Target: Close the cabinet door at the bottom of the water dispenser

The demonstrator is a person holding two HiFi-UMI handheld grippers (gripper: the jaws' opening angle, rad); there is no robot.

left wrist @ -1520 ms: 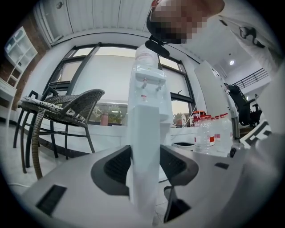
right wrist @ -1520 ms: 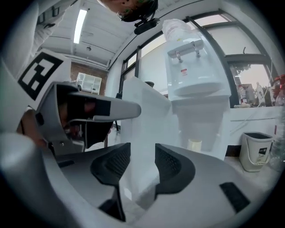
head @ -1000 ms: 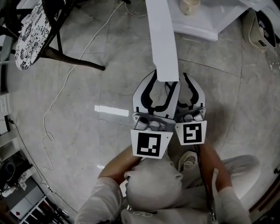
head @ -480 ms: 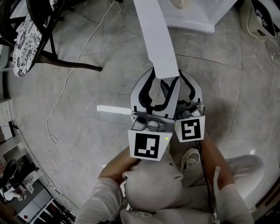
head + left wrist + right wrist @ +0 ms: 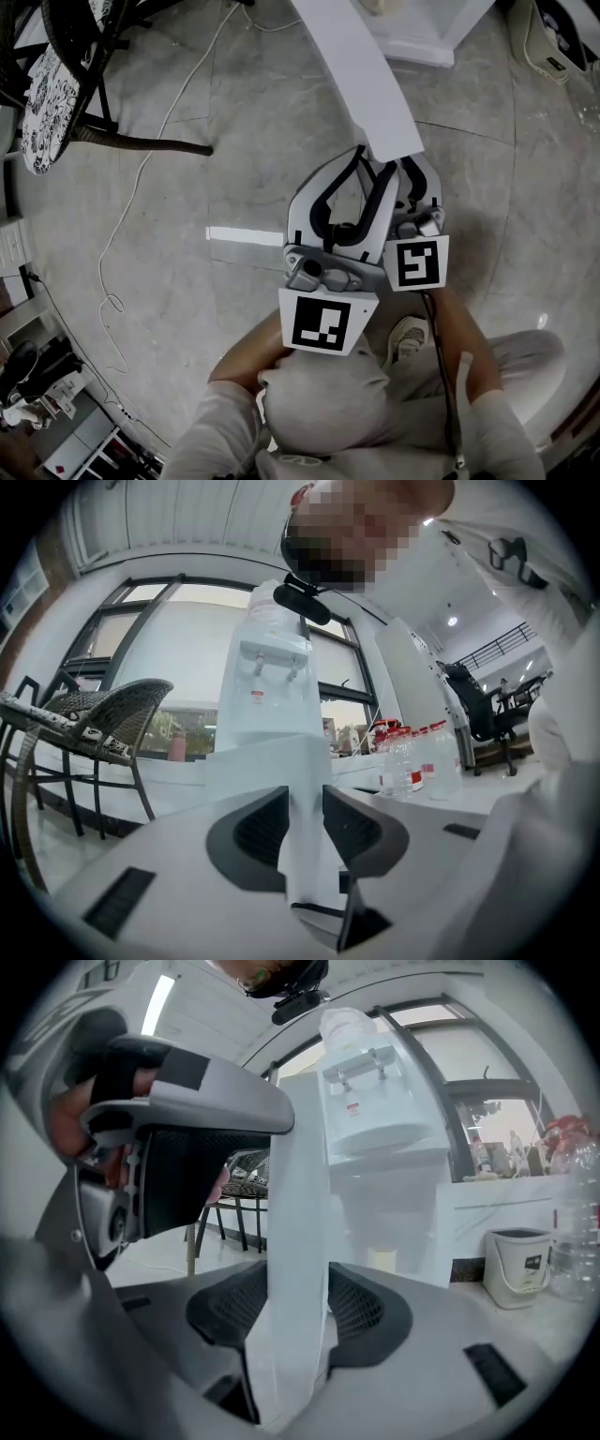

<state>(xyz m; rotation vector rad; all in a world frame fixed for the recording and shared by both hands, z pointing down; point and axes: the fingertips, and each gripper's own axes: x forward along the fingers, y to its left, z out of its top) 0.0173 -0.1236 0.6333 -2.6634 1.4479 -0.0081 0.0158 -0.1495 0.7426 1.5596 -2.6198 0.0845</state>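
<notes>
The white cabinet door point(image 5: 361, 84) stands edge-on, running from the dispenser's base point(image 5: 422, 33) down to both grippers. My left gripper point(image 5: 372, 171) has its jaws closing on the door's free edge point(image 5: 302, 761), and its dark pads point(image 5: 262, 827) touch both faces. Just to its right, my right gripper point(image 5: 411, 174) is shut on the same edge, with the door panel point(image 5: 298, 1204) squeezed between its pads point(image 5: 361, 1307). The white water dispenser point(image 5: 272, 686) rises behind the door, and the dispenser point(image 5: 375, 1119) also shows in the right gripper view.
A wicker chair point(image 5: 56, 84) stands at the far left, and a white cable point(image 5: 141, 178) trails over the tiled floor. A small bin point(image 5: 516, 1265) sits right of the dispenser. Several water bottles point(image 5: 412, 757) stand on a ledge. The person's shoe point(image 5: 405, 339) is below the grippers.
The door's free end has swung to the right and both grippers went with it. The left gripper's jaws have narrowed onto the door edge.
</notes>
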